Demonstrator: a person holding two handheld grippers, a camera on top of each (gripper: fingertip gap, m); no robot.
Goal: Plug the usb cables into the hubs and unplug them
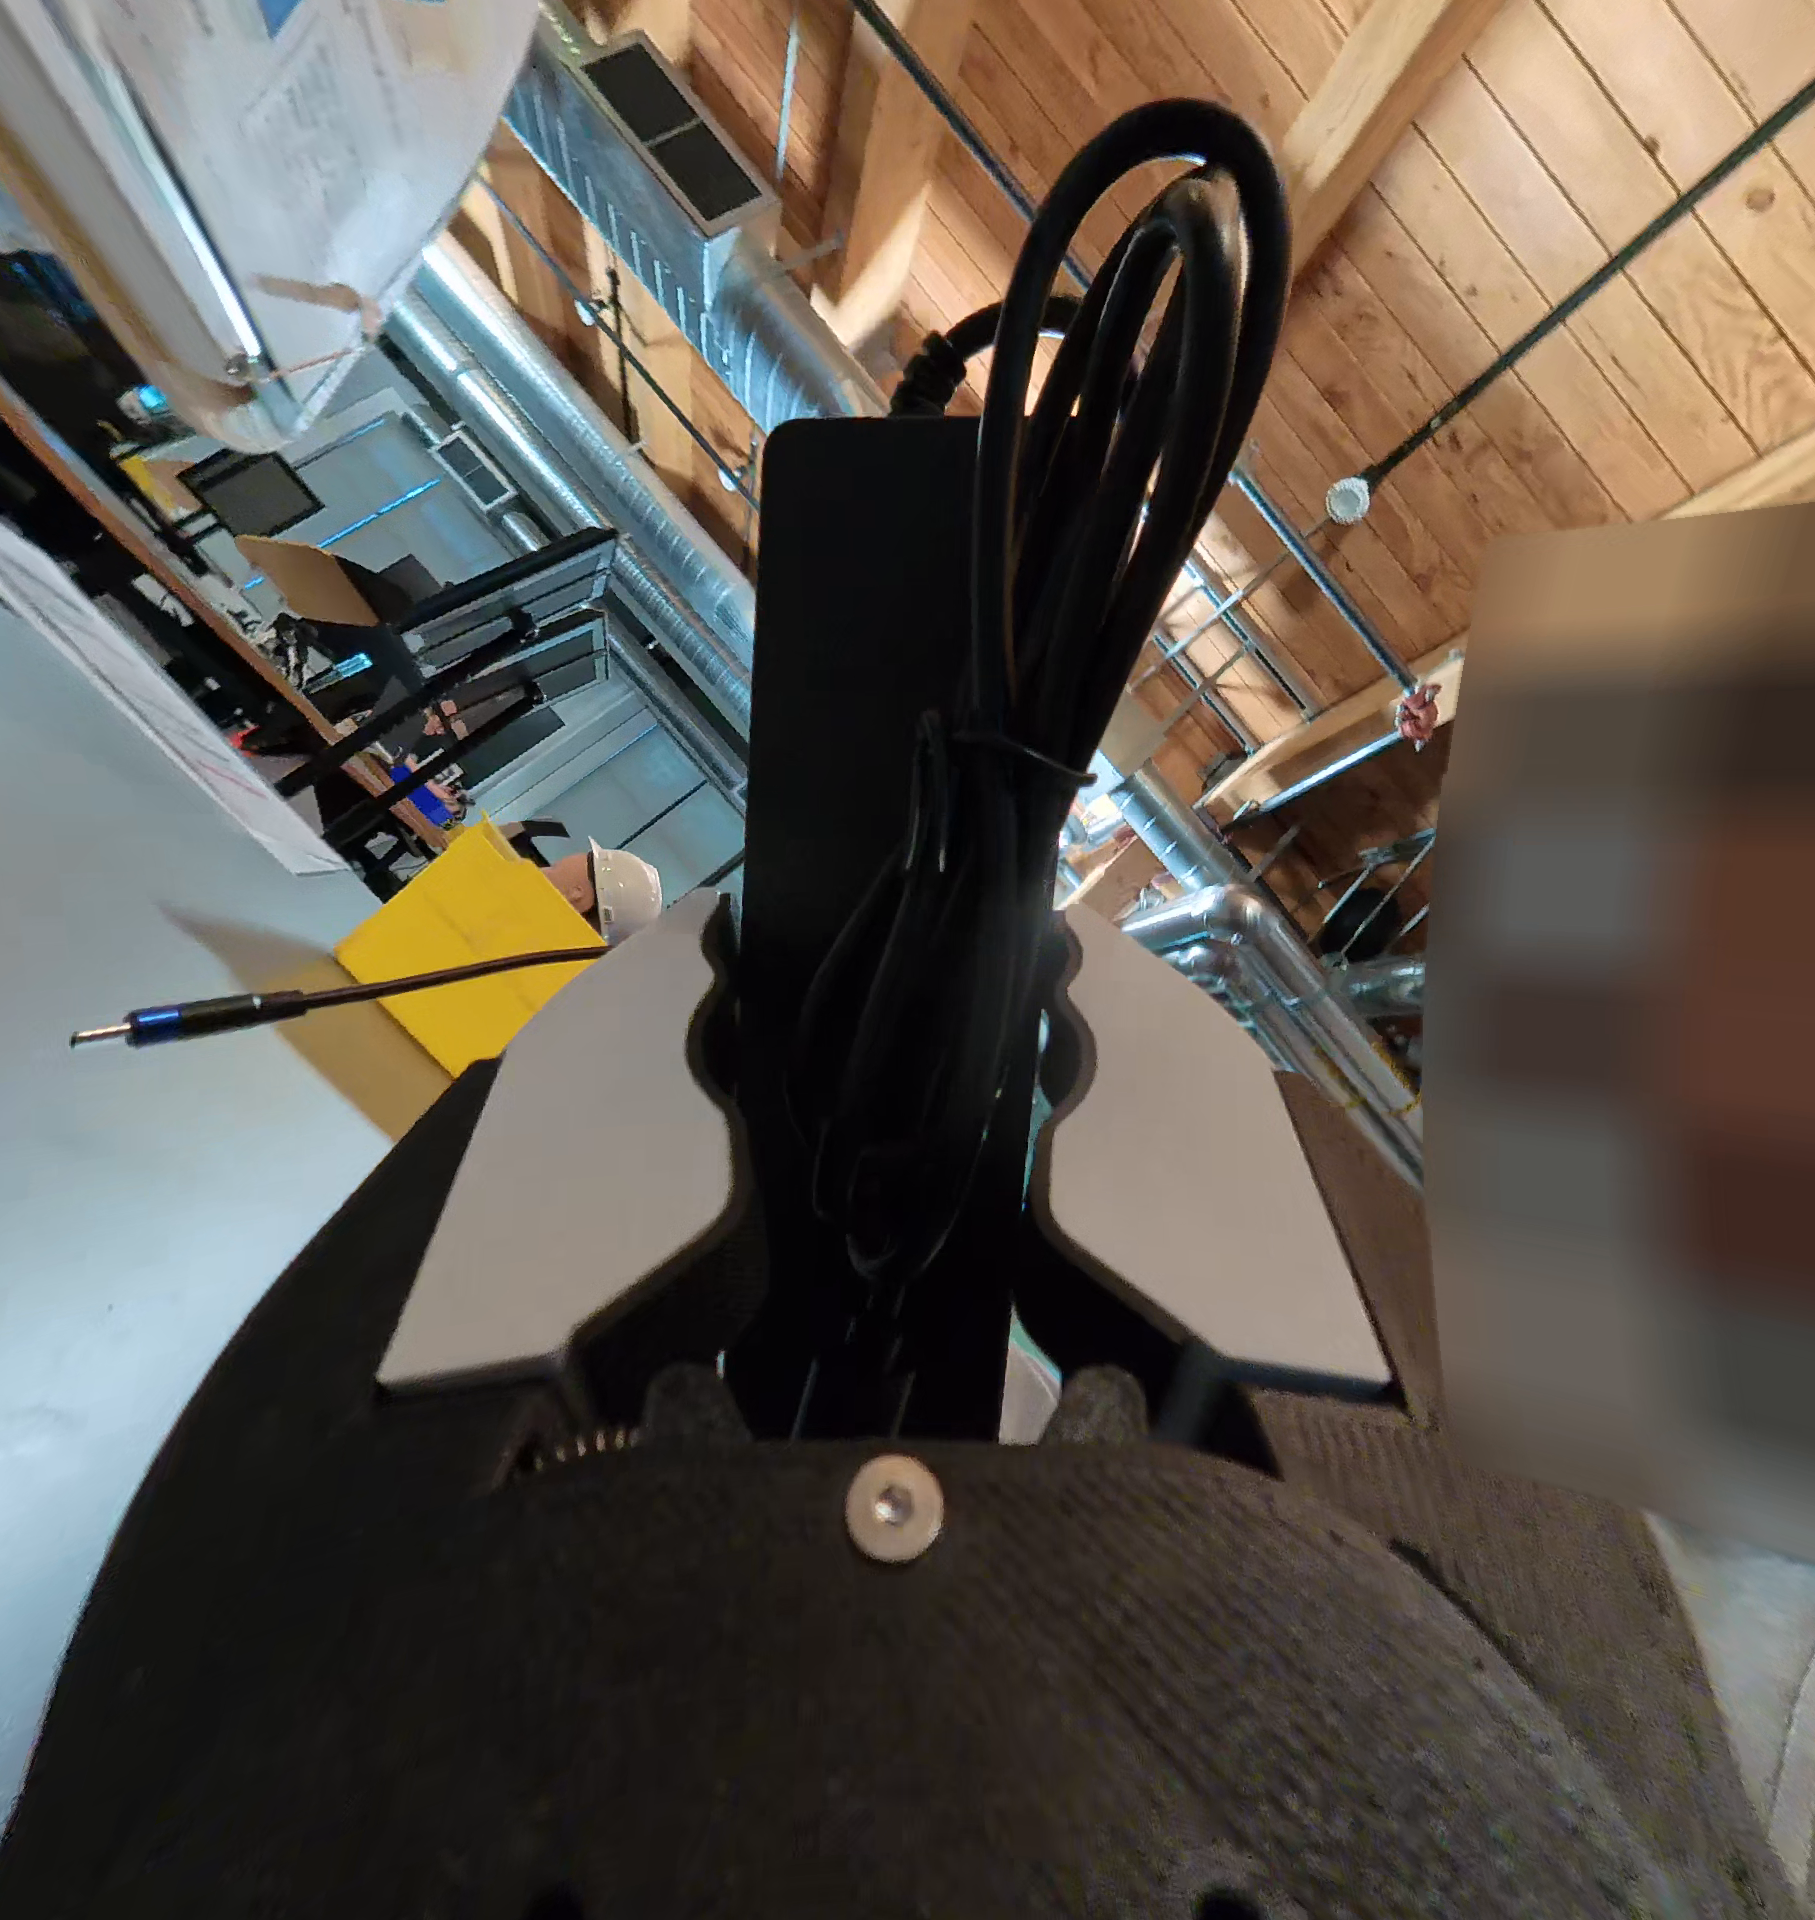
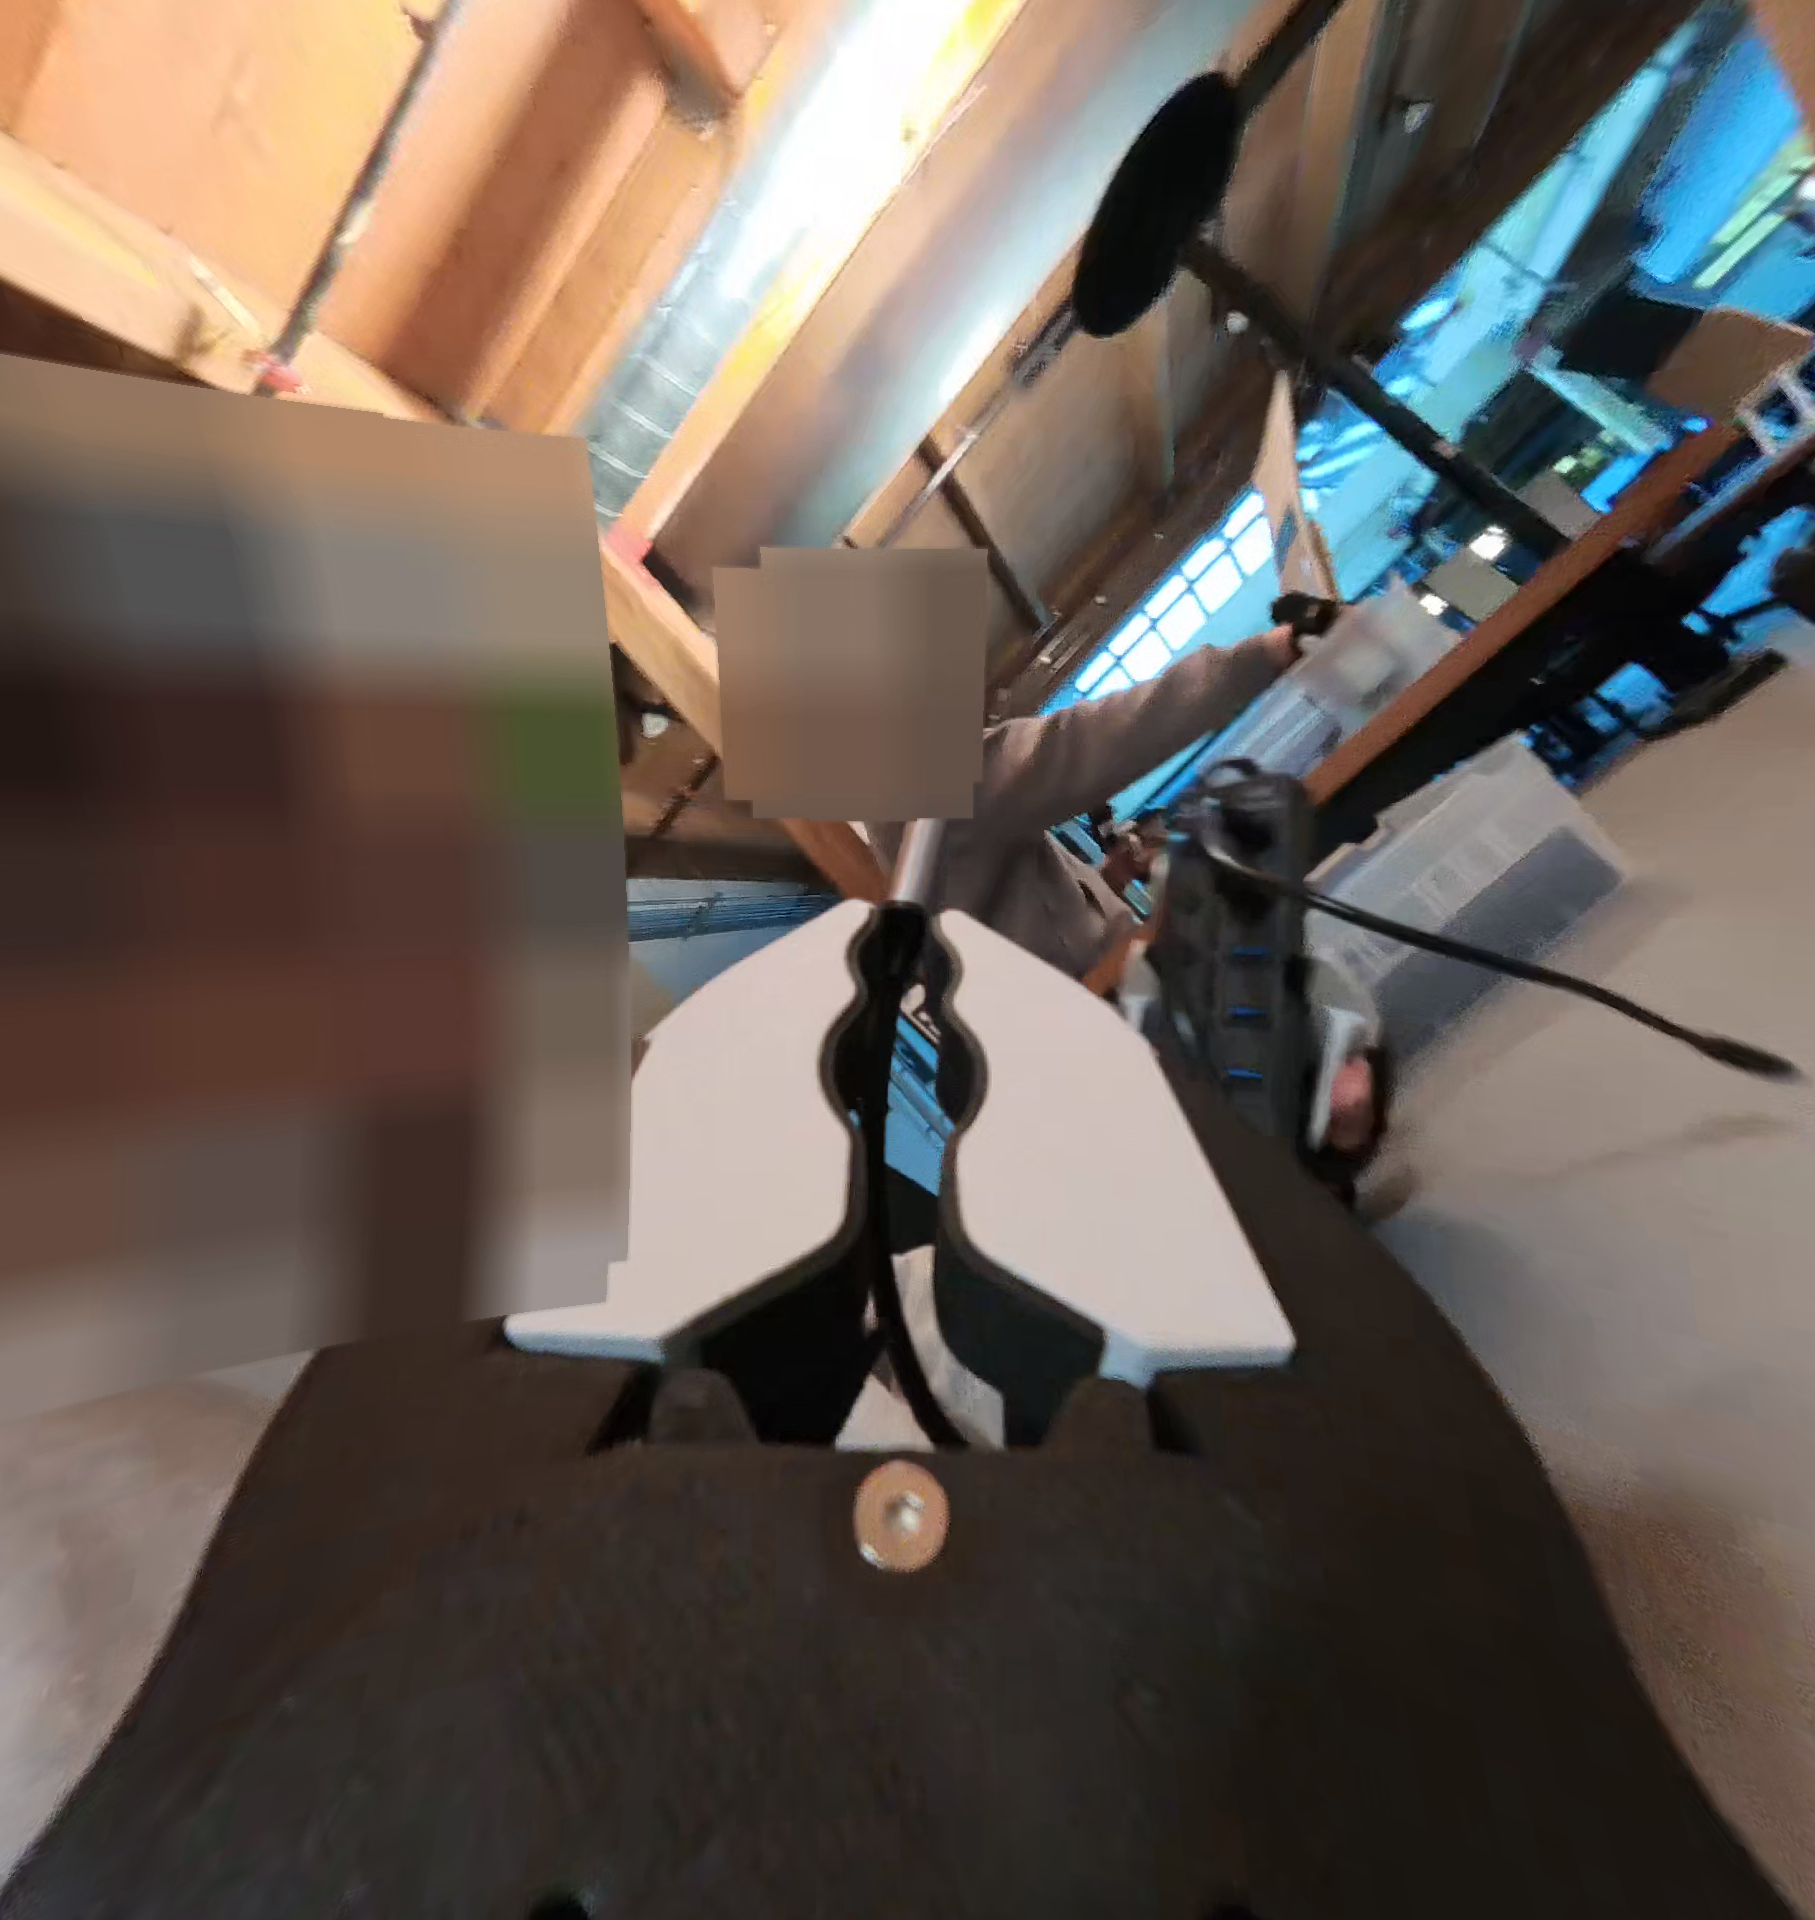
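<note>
while our left gripper [image 1: 887,997] squeezes the long black hub [image 1: 861,727], it stands straight up out of the jaws. our right gripper [image 2: 901,940] pinches a thin black cable [image 2: 887,1164], so we think its plug must turn toward the hub.

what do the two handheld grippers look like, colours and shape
Both look alike. The left gripper and the right gripper each have a broad, black, rough-textured body with a silver bolt at its centre. Two flat, pale grey fingers taper forward, with wavy black inner edges. No sleeves or markings are visible.
</note>
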